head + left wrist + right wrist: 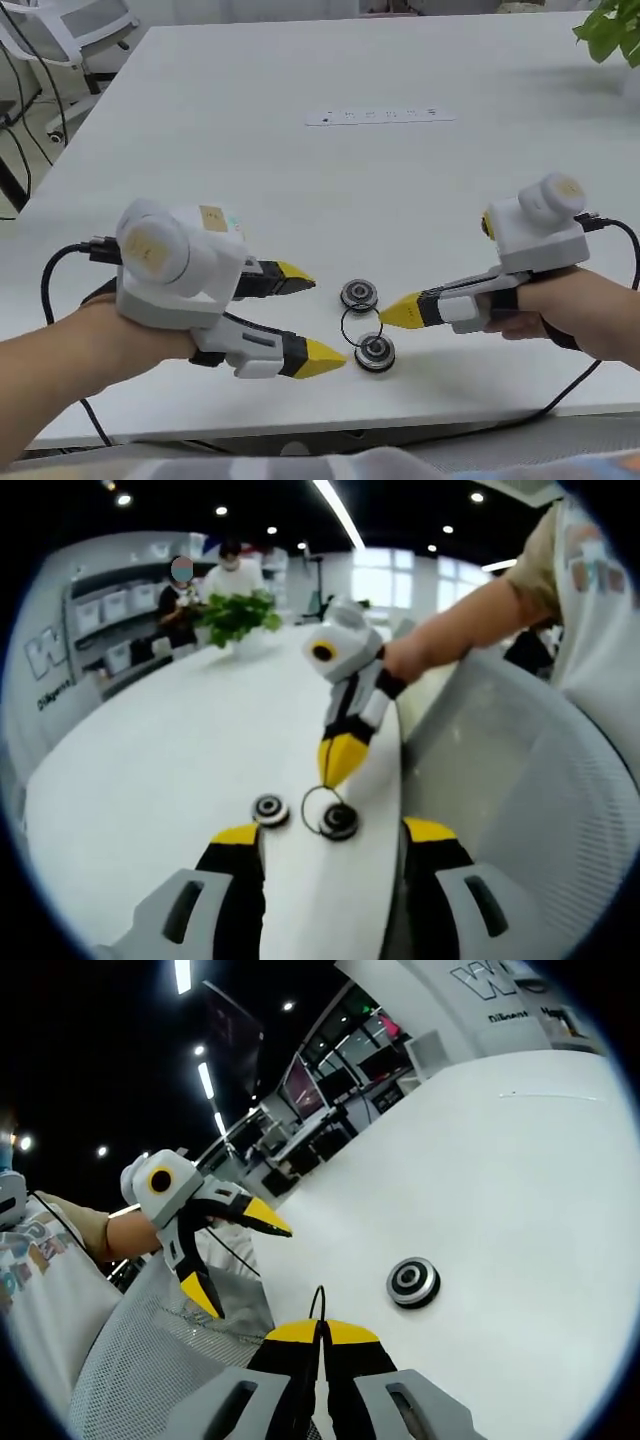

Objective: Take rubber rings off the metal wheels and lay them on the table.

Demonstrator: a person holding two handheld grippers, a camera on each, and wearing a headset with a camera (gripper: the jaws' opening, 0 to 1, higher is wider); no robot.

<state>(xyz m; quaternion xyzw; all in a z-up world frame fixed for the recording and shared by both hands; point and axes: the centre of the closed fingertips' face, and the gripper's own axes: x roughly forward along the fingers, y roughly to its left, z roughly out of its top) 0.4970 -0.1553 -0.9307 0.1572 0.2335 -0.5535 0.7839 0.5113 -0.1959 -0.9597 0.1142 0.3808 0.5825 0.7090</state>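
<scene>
Two small metal wheels lie near the table's front edge, one farther (359, 294) (270, 810) (413, 1281) and one nearer (375, 352) (338, 822). A thin black rubber ring (343, 323) (304, 805) (318, 1302) stands between them, pinched in my right gripper (392, 316) (340, 765) (320, 1332), which is shut on it. The ring's lower edge reaches the nearer wheel; I cannot tell whether it still hooks it. My left gripper (312, 315) (333, 832) (238, 1260) is open just left of the wheels, holding nothing.
A flat white strip (380, 117) lies mid-table farther back. A green plant (610, 30) (238, 615) stands at the far right corner and an office chair (60, 40) off the far left. The table's front edge (330, 425) runs close behind the wheels.
</scene>
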